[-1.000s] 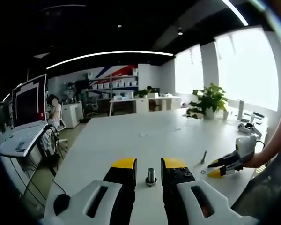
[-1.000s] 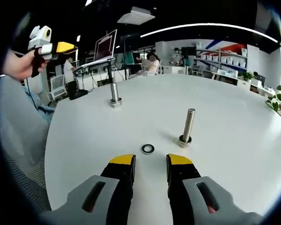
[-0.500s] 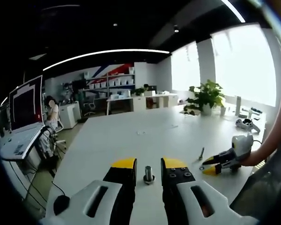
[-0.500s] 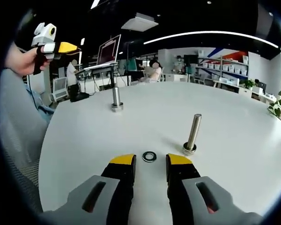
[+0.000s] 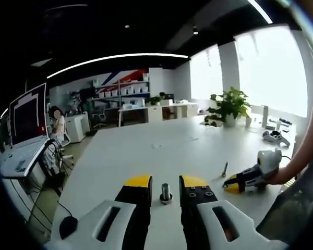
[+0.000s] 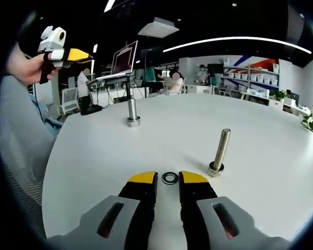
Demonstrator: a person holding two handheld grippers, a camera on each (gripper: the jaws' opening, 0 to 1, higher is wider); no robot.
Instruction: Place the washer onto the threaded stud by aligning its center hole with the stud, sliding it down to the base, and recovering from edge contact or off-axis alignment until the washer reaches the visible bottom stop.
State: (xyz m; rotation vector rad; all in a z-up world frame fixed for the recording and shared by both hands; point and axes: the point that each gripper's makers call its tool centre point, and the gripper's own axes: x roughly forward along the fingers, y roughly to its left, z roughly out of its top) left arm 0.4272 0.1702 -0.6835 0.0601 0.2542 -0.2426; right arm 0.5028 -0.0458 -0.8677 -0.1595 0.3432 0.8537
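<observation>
White worktop (image 6: pixel 120 140) | washer (image 6: pixel 169 178) flat just ahead of your released right claw (image 6: pixel 167 181) | threaded stud (image 6: pixel 219 151) upright beside | left claw (image 5: pixel 165 183) released.

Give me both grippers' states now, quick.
Left gripper: open, holding nothing, short stud between its jaws.
Right gripper: open, washer lying between its tips, not gripped.

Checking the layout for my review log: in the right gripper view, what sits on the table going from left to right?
Short stud → washer lying flat just past the right gripper → tall threaded stud, all on the white table.
</observation>
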